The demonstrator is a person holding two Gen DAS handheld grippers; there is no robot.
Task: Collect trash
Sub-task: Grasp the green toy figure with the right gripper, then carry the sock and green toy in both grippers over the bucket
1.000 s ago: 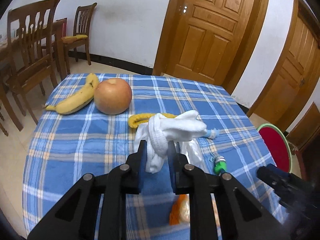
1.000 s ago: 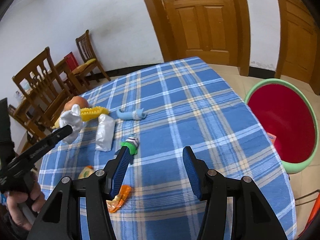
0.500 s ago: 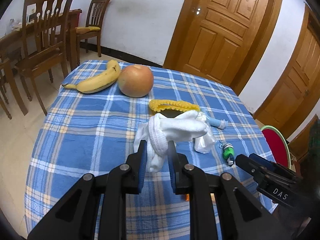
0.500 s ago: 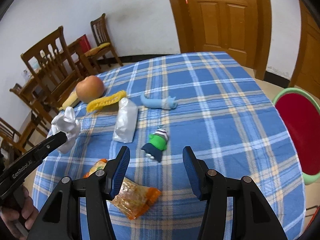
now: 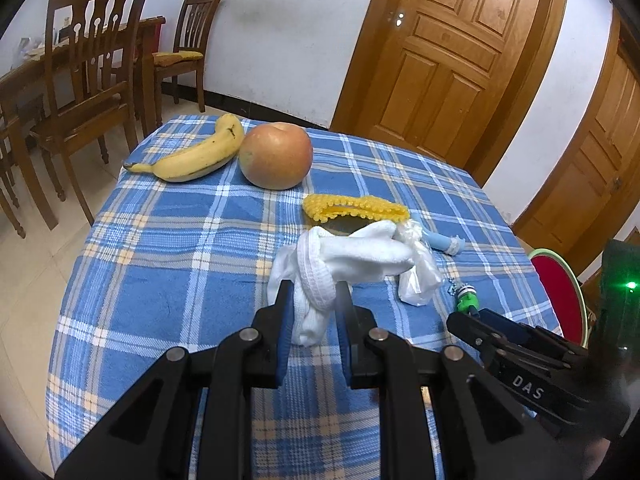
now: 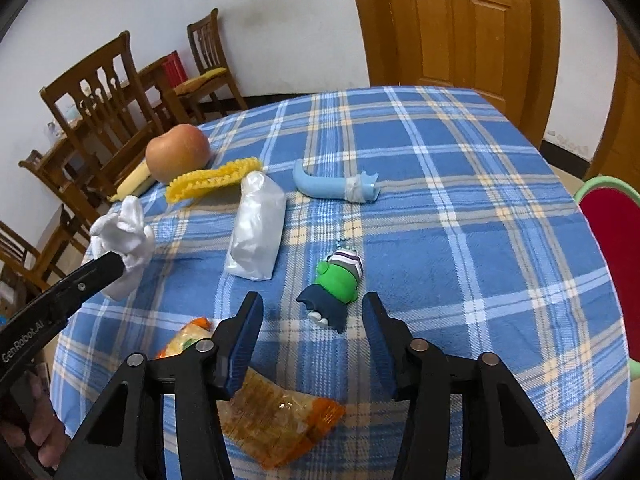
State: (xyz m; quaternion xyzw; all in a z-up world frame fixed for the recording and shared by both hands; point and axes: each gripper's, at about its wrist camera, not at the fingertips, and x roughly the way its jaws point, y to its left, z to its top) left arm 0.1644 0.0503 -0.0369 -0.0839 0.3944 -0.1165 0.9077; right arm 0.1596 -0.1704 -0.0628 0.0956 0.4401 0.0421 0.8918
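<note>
your left tongs (image 5: pixel 314 312) are clenched on the white cloth (image 5: pixel 344 260), pinching its bunched lower end so the rest stands up above the pads, clear of the desk (image 5: pixel 168 240). that looks like why you hold it by the gathered part: one pinch keeps the whole limp wad together for carrying.

your right tongs (image 6: pixel 312 320) hang just above the near edge of the desk with the jaws closing. the small green toy figure (image 6: pixel 338 284) lies in the gap ahead of them, but the pads do not touch it, so nothing is held there. the orange snack wrapper (image 6: pixel 276 412) lies flat under the left finger, close to the near edge; i cannot tell which of the two you mean to take. as trash the wrapper seems the likelier, and being thin and flat it will want the tips pressed low onto the cloth cover.

further out, the clear plastic bag (image 6: pixel 256 236) lies crumpled toward the middle of the desk, with the pale blue curved piece (image 6: pixel 336 188) beyond it and the yellow frilled band (image 6: pixel 212 178) toward the far left. the apple (image 5: pixel 276 156) and banana (image 5: pixel 196 156) sit together at the far left corner, probably food to be left alone. the red bin with a green rim (image 6: pixel 608 256) stands off the right edge of the desk, below its level, within reach of your right hand, so that is likely where the trash goes.
</note>
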